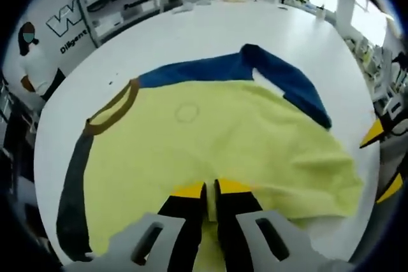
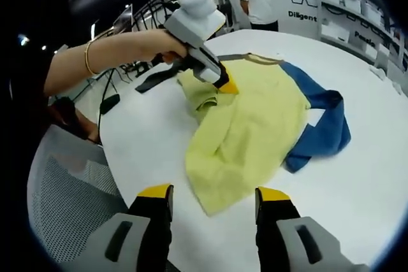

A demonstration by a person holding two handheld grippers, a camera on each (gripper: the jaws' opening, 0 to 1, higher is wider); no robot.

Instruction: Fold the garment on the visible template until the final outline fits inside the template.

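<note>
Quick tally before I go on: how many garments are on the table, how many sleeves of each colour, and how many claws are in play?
Garments: 1, the yellow shirt
Blue sleeves: 1
Dark grey sleeves: 1
Claws: 2, left claw shut on the shirt, right claw open
Total: 5

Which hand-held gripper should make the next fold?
Probably left: the left hand-held gripper is shut on the shirt, while the right hand-held gripper hangs open, off the cloth.
</note>
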